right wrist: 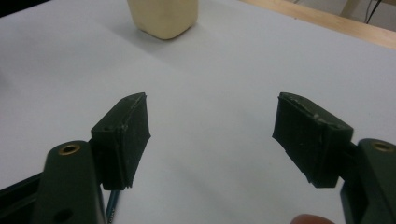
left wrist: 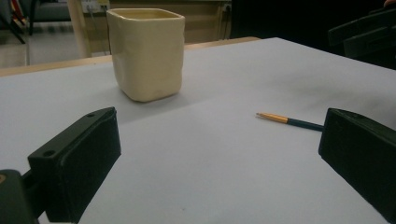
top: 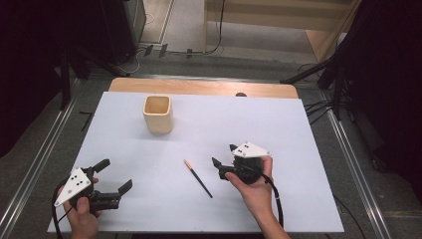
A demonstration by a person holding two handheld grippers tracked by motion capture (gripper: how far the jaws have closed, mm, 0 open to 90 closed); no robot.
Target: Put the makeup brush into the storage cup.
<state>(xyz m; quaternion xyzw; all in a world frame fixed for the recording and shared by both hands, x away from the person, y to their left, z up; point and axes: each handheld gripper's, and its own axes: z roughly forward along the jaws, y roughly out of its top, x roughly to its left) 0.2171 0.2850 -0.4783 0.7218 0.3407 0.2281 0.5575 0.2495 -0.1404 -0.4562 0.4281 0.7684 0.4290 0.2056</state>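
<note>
Right gripper (top: 222, 155), jaws spread and empty, sits at three o'clock of the slim dark gold-tipped pencil (top: 198, 178), likely lining up a pinch

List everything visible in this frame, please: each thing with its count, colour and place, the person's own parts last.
cup: 1, cream, upright on the far left part of the sheet, apart from everything else.
pencil: 1, dark with a gold end, lying flat on the sheet just left of the right gripper.
sheet: 1, white, covering the table.
table: 1, wood, its far edge showing beyond the sheet.
cables: several, black, on the floor around the table.
left gripper: 1, black with a grey plate, near left corner, jaws open, nothing between them.
right gripper: 1, black with a grey plate, right of the pencil, jaws open.
hands: 2, one on each gripper.
</note>
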